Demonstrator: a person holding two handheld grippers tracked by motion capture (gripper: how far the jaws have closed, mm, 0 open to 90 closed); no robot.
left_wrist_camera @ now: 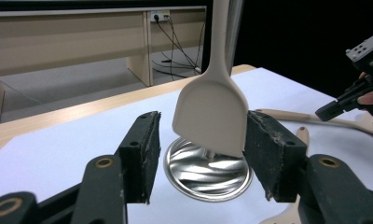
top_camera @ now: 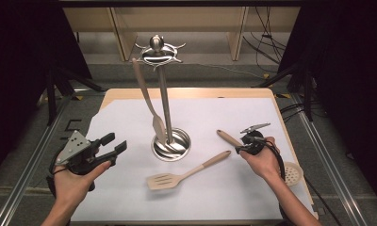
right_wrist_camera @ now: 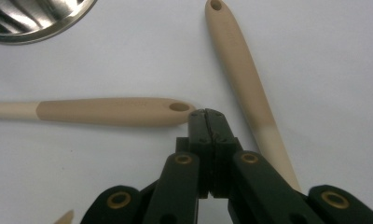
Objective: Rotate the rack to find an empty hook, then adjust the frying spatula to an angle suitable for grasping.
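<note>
The left hand-held gripper (left_wrist_camera: 198, 154) stands released; the hanging spatula (left_wrist_camera: 211, 114) shows between its jaws, over the stand's base (left_wrist_camera: 205, 175). The right hand-held gripper (right_wrist_camera: 208, 119) is clenched empty just beside the slotted spatula's handle (right_wrist_camera: 114, 112) on the table (top_camera: 224, 197).

polished metal stand (top_camera: 170, 141); matt spatula (top_camera: 177, 175); white paper sheet (top_camera: 210, 117).

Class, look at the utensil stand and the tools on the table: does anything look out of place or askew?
Yes. One spatula hangs on the stand, but the slotted turner and a skimmer lie loose and crooked on the paper.
</note>
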